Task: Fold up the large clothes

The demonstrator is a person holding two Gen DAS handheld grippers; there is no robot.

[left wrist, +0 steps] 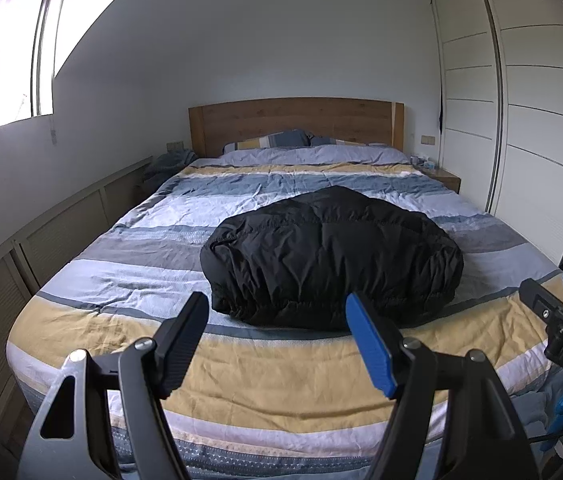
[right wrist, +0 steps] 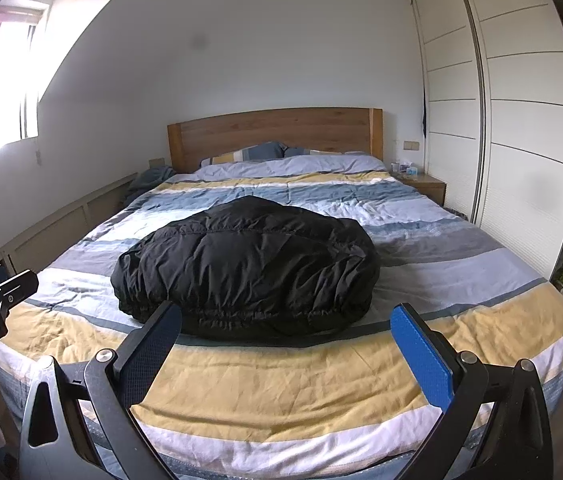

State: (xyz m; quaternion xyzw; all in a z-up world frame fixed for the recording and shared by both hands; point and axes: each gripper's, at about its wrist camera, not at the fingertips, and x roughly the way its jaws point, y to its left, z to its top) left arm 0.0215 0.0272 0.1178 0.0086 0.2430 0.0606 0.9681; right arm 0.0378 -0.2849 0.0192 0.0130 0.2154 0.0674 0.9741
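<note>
We hold both hand-held grippers, left (left wrist: 277,340) and right (right wrist: 297,350), jaws apart and empty, short of the bed's foot edge. The black puffer jacket (left wrist: 331,256) lies bundled mid-bed (left wrist: 241,380); its slick, puffy fabric may slip out or spring open.

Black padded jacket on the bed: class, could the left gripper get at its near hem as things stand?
Probably yes. The left gripper is open and empty, aimed at the black jacket, with only bare striped duvet between them. The right gripper stands off to the side, out of its path.
</note>
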